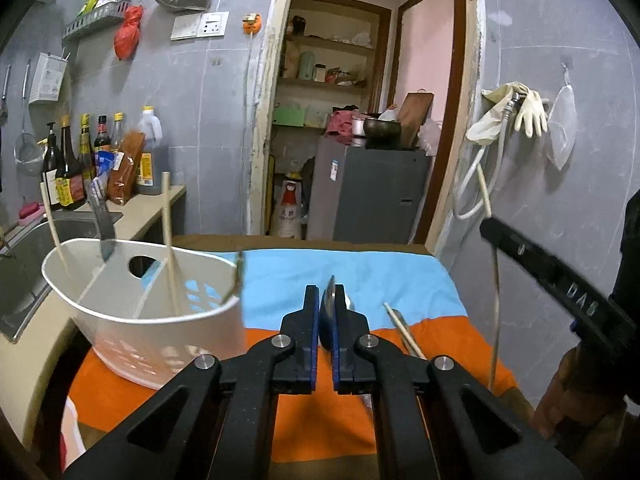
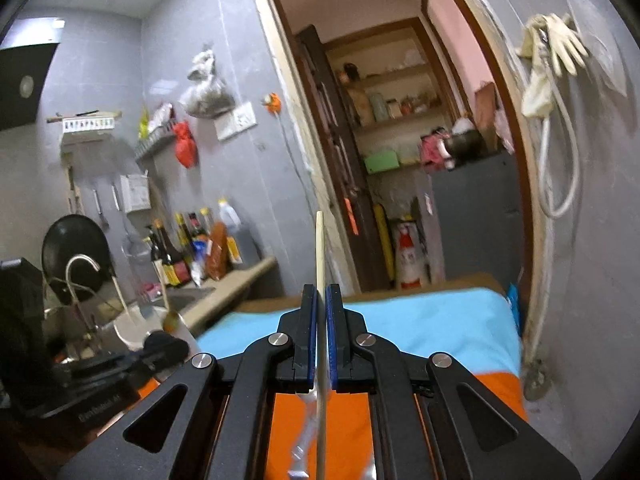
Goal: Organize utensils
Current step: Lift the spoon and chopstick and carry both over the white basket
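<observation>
My left gripper (image 1: 329, 294) is shut on a metal spoon (image 1: 329, 305), held edge-on above the orange and blue cloth (image 1: 360, 276). A white perforated utensil basket (image 1: 160, 312) stands to its left with several chopsticks (image 1: 169, 240) and a knife (image 1: 101, 224) in it. One chopstick and another utensil (image 1: 404, 330) lie on the cloth to the right. My right gripper (image 2: 321, 294) is shut on an upright chopstick (image 2: 319, 256); it also shows at the right edge of the left wrist view (image 1: 552, 272), raised. The basket shows blurred at the left in the right wrist view (image 2: 132, 326).
A sink (image 1: 28, 264) and a counter with sauce bottles (image 1: 80, 160) lie to the left. A doorway with a grey fridge (image 1: 372, 192) is straight behind the table. A hose and rubber gloves (image 1: 516, 110) hang on the right wall.
</observation>
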Available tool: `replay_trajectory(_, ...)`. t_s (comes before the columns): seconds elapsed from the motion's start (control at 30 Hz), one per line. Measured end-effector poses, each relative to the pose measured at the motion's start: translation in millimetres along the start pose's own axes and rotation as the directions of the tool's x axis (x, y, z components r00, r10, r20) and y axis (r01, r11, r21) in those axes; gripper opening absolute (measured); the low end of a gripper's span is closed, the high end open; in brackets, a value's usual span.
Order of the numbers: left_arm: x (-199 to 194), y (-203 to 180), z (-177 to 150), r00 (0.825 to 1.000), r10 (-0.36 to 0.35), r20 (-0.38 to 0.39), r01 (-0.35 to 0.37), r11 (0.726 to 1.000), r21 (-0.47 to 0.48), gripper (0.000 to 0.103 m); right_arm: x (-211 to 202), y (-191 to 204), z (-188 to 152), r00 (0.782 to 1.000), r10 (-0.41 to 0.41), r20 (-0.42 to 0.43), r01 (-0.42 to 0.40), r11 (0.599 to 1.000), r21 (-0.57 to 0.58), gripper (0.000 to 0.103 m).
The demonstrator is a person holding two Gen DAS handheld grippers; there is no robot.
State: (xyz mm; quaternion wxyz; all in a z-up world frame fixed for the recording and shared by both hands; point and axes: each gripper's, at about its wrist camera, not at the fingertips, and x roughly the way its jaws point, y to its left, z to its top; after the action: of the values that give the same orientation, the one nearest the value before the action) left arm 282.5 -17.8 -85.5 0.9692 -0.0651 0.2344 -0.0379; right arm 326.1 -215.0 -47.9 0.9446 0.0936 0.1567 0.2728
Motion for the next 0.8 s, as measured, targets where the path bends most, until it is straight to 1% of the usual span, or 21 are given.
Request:
replay_trajectory(0.17,-7,20,-5,0.999,-0.015,-0.032,0.013,0.999,-0.048,0.003,6,25,6,0.999,0.027,0.019,-0.027,0.999,-0.018,0.003)
replay_trajectory(0.3,-23,30,1,1.0,-0.016,-0.025,0.014,0.998,-0.057,0.003,5,39,8,0.998,0.053,0.037,-0.053,0.999,0.001,0.003)
replay_trajectory(0.43,-46,40,23,1.0,0.006,0.012,-0.005,1.0,-0.023,0.003,8,56,16,0.992,0.097,0.081,-0.1,0.995,0.027,0.003)
replay_trajectory(0.53,-63,57,43,0.999,0.033,0.041,-0.032,0.999,-0.008,0.003,15,74,25,0.987,0.121,0.109,-0.123,0.992,0.014,0.003)
replay_trajectory(0.67,-81,88,67,0.993,0.077,0.09,-0.077,0.997,-0.006,0.003,29,104,37,0.976,0.155,0.15,-0.155,0.988,-0.013,0.003)
replay_trajectory(0.8,-97,127,92,0.982,0.119,0.148,-0.114,0.993,-0.043,0.003,45,131,51,0.96,0.186,0.209,-0.186,0.982,-0.023,0.003)
